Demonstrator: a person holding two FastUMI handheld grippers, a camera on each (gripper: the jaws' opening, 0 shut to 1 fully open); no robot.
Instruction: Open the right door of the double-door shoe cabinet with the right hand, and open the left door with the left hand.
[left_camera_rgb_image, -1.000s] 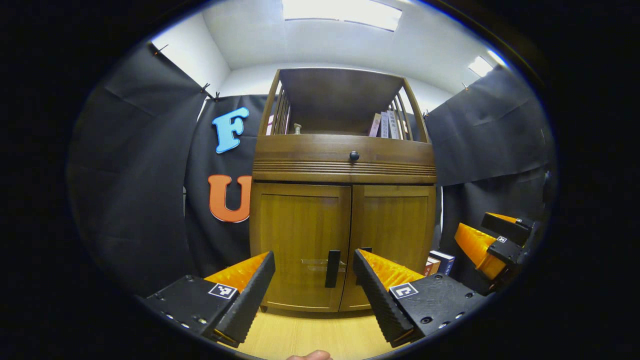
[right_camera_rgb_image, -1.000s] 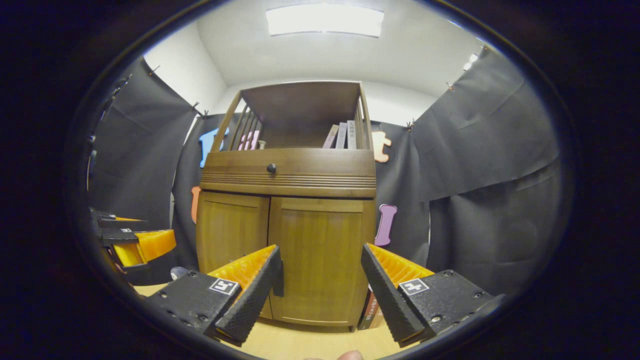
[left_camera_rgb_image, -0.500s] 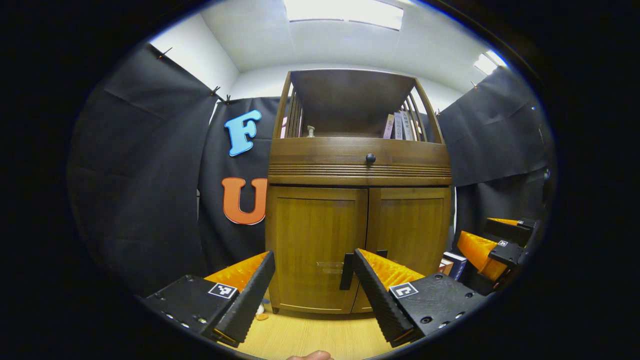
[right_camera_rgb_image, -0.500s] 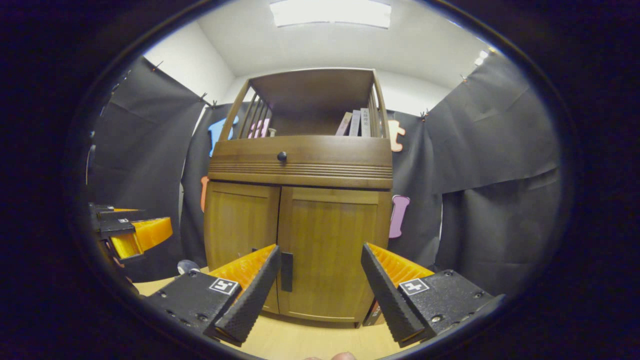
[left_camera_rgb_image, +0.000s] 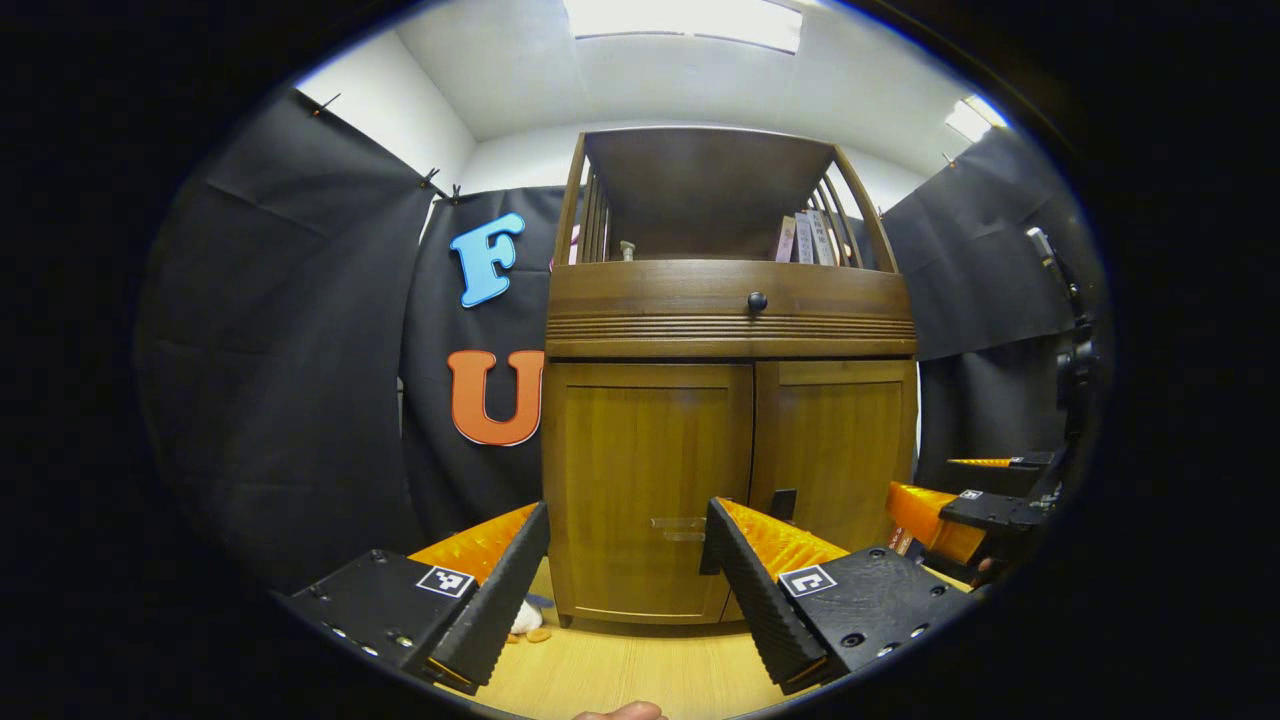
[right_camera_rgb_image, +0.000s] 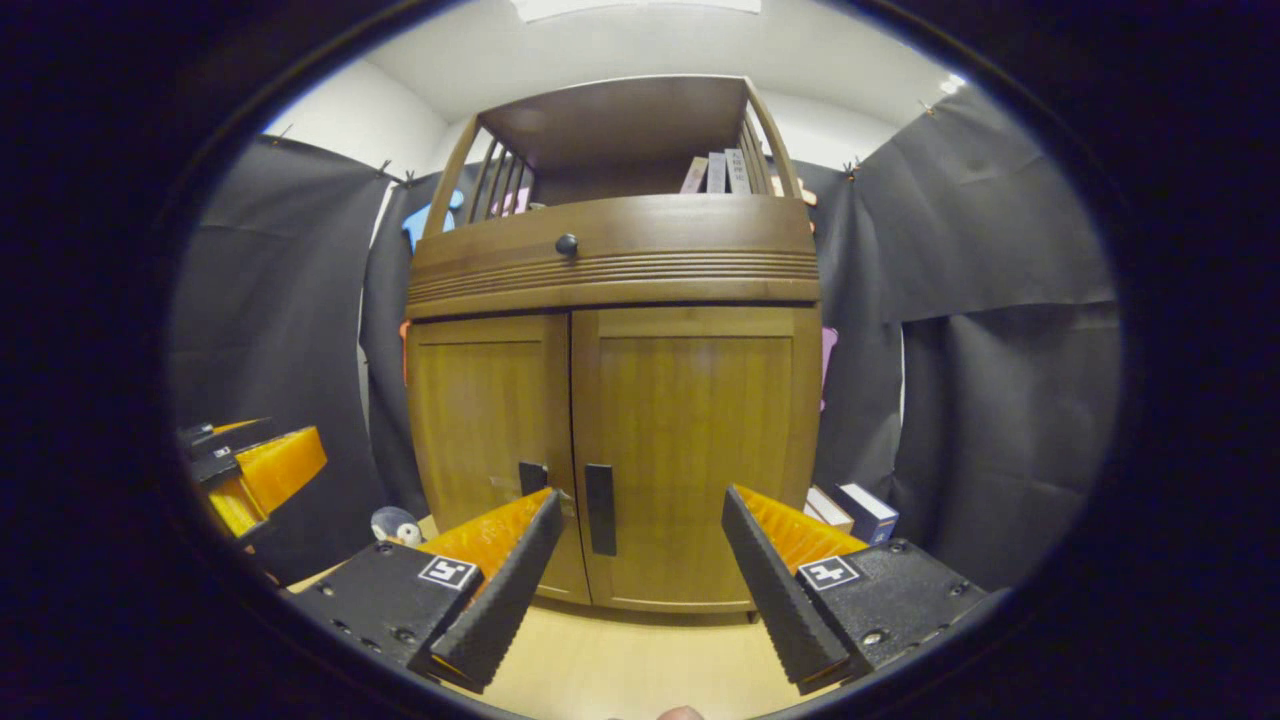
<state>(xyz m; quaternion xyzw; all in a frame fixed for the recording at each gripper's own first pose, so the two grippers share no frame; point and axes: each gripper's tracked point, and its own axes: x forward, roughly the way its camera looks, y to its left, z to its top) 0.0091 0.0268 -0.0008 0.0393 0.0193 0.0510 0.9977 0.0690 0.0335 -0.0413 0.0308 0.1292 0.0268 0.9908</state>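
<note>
The double-door shoe cabinet (right_camera_rgb_image: 610, 400) stands on a pale wood floor (right_camera_rgb_image: 640, 670) against the black cloth wall. Right door (right_camera_rgb_image: 695, 450) and left door (left_camera_rgb_image: 645, 480) are both closed, their dark handles (right_camera_rgb_image: 600, 508) side by side at the centre seam. The right gripper (right_camera_rgb_image: 635, 560) is held in front of the right door, fingers spread apart, holding nothing, short of the handle. The left gripper (left_camera_rgb_image: 625, 570) faces the left door, fingers likewise apart and empty. Books (right_camera_rgb_image: 715, 172) stand on the upper shelf.
</note>
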